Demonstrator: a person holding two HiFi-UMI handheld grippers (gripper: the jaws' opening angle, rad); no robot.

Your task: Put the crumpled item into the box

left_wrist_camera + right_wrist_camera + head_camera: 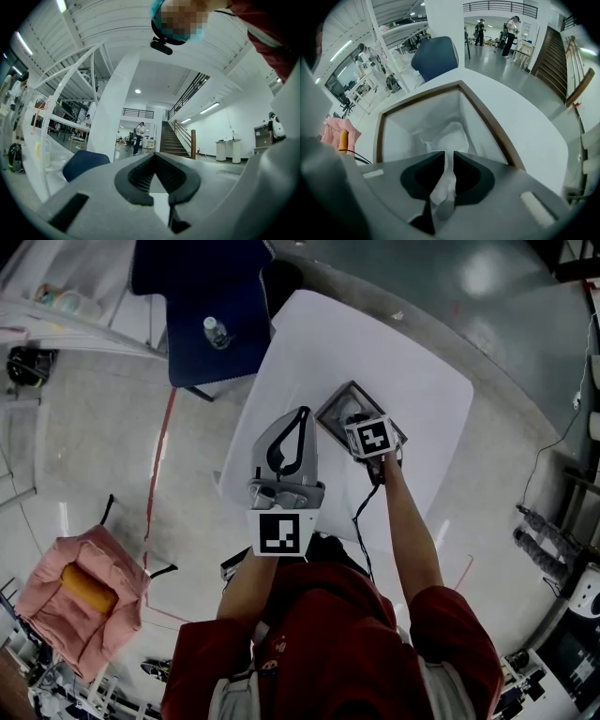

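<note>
Right gripper (449, 157): directly above the open box (487, 123), jaws slightly parted either side of a strand of the white crumpled item (451, 137) | Item: bulk inside the box, long axis running from the jaws down into the box | Left gripper (154, 158): beside the box, jaws together, empty

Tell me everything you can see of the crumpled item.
The crumpled item is white, thin and creased, like paper or plastic film. Most of it is bunched inside the brown-rimmed box. A twisted strip runs up between the parted fingers of the right gripper, which points down into the box.
</note>
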